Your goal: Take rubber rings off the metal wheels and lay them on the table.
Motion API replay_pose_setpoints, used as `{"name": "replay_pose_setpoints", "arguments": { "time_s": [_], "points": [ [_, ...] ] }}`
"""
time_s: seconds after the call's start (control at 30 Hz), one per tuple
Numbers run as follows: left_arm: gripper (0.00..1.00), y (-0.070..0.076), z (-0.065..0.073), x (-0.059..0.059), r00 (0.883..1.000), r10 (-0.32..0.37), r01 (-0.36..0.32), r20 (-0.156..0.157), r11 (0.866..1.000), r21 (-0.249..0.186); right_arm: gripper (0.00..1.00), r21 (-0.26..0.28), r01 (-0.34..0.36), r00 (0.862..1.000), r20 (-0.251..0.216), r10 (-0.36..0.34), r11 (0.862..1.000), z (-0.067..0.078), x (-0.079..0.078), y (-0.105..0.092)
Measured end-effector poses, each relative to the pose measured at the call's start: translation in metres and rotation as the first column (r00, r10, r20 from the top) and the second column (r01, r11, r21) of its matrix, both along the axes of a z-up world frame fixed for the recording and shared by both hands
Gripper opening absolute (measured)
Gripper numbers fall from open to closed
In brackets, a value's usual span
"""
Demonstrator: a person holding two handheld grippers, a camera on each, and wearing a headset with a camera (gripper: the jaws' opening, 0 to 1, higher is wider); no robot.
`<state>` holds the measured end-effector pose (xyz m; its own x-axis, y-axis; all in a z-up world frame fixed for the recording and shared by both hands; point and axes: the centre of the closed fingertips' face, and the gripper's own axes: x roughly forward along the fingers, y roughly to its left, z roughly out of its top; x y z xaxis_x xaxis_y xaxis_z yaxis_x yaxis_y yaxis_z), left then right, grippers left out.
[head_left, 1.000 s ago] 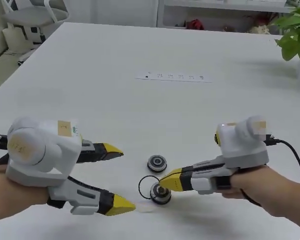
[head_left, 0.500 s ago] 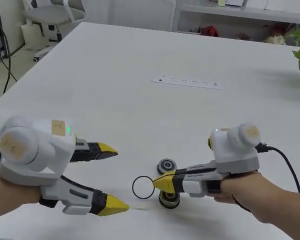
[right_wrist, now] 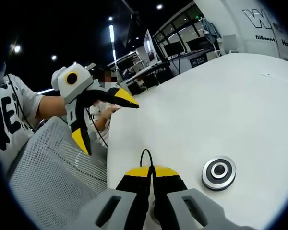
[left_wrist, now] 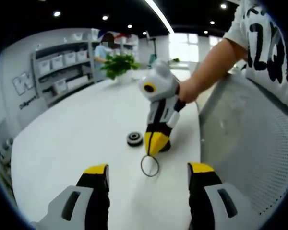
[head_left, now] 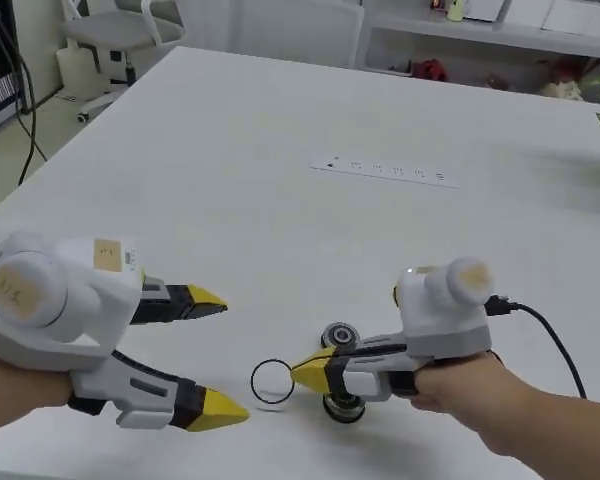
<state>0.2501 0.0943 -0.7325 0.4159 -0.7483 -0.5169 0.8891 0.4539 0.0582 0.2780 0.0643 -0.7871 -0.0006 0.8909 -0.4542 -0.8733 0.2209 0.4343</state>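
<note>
Right gripper (head_left: 302, 372): fingers pressed together, clamped on the edge of one rubber ring (head_left: 272, 383). In the right gripper view the ring pokes out as a thin black loop just past the fingertips.

Change over the last second: the ring was up against the near wheel (head_left: 343, 407), overlapping its rim. Now it sits out ahead of the right fingertips and clear of that wheel, which is behind the tips, under the gripper's body. Part of the head-view shift is camera motion, but the ring-to-wheel gap is real.

Read: ring one is off its wheel. What's left for it is the lay-down: open the fingers and let it rest flat on the table (head_left: 280, 180). Can't tell whether the ring already touches the surface; it hangs low by the tips.

Left gripper (head_left: 230, 355): fingers wide apart, holding nothing. The ring lies ahead of its fingertips, roughly on the centreline between them, not touching either.

Second wheel (head_left: 338, 335) sits just beside the right fingers, on their right side. The right gripper view shows a dark outer band around a silver hub, so it probably has its ring on and is next.

Risk: a thin ring can stick to a pad on release and drag back toward the wheel.
</note>
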Motion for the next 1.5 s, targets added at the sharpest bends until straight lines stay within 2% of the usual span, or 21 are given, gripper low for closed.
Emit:
{"name": "replay_pose_setpoints", "arguments": {
  "time_s": [0.27, 0.5, 0.73, 1.07, 1.5],
  "points": [
    [0.67, 0.001, -0.003, 0.0, 1.0, 0.001, -0.001, -0.007, 1.0, 0.0, 0.0, -0.03, -0.027, 0.998, 0.053, 0.028, 0.999, -0.008, -0.005, 0.006],
    [0.67, 0.001, -0.006, 0.0, 1.0, -0.003, 0.003, -0.015, 1.0, 0.007, 0.0, -0.051, -0.031, 0.995, 0.098, 0.035, 0.998, -0.01, -0.003, 0.006],
    [0.67, -0.002, -0.006, 0.002, 1.0, -0.009, 0.009, -0.015, 1.0, 0.006, 0.05, -0.06, -0.042, 0.992, 0.118, 0.049, 0.997, -0.01, -0.004, 0.005],
    [0.67, -0.004, -0.005, 0.003, 1.0, -0.012, 0.012, -0.015, 1.0, 0.009, 0.17, -0.042, -0.045, 0.989, 0.137, 0.05, 0.998, -0.002, -0.005, 0.006],
    [0.67, -0.012, -0.003, 0.007, 1.0, -0.027, 0.027, -0.011, 1.0, 0.014, 0.26, 0.006, -0.012, 0.988, 0.157, 0.011, 1.0, 0.021, 0.003, -0.007]
  ]
}}
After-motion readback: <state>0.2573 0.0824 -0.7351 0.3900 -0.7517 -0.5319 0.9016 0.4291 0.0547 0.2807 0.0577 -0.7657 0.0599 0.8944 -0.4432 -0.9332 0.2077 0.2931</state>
